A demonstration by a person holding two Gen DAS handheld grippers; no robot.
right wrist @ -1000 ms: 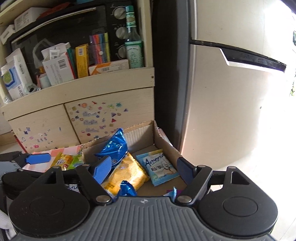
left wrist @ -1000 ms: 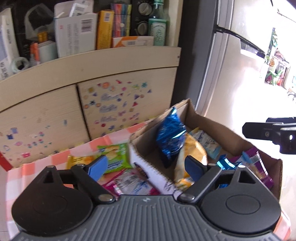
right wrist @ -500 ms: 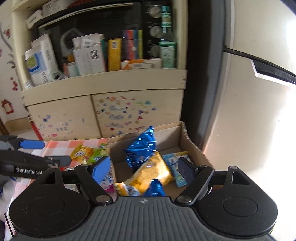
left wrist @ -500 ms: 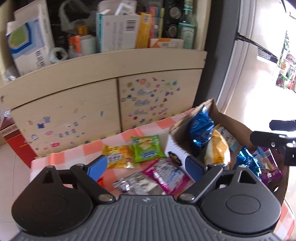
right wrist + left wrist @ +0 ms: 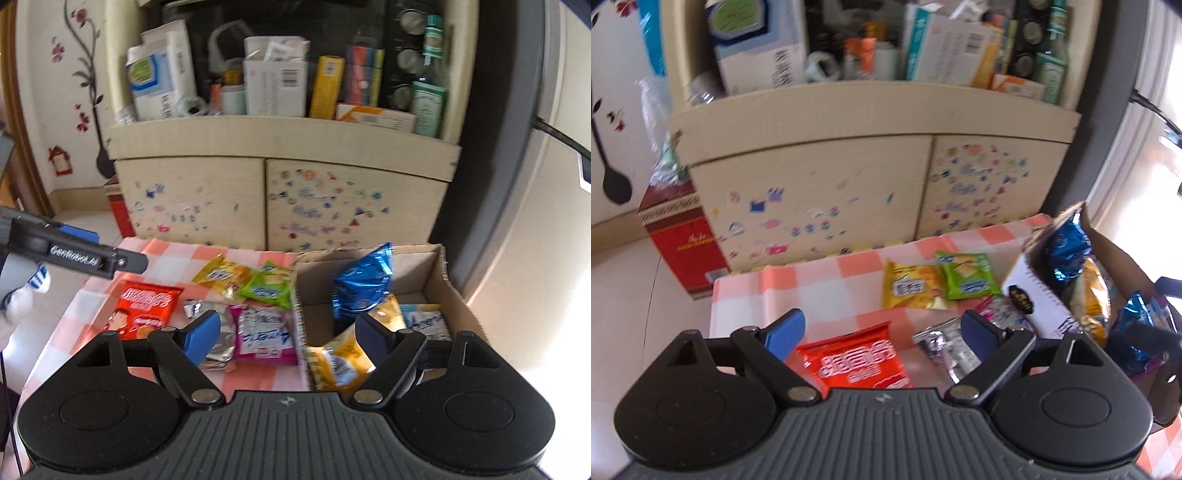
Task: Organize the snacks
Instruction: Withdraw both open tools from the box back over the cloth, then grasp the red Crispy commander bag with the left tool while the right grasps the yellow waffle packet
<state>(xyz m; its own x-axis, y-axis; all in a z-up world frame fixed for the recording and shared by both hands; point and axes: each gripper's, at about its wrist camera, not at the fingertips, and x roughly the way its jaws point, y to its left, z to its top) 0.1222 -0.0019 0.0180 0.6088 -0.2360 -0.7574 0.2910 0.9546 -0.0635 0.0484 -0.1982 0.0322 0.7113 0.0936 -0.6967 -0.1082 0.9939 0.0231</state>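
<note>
The left gripper point(image 5: 882, 334) is held wide open and empty above the checked cloth point(image 5: 827, 291), a red packet point(image 5: 855, 363) lying below its jaws. The right gripper point(image 5: 288, 334) is likewise spread and empty, poised over the box point(image 5: 456, 291) edge, with a pink packet point(image 5: 264, 338) and a yellow bag point(image 5: 338, 363) seen between its fingers.

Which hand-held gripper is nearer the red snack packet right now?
Left. The left hand-held gripper hangs open right over the red snack packet. The right hand-held gripper, also open, is off to the packet's right, above the edge of the cardboard box.
</note>
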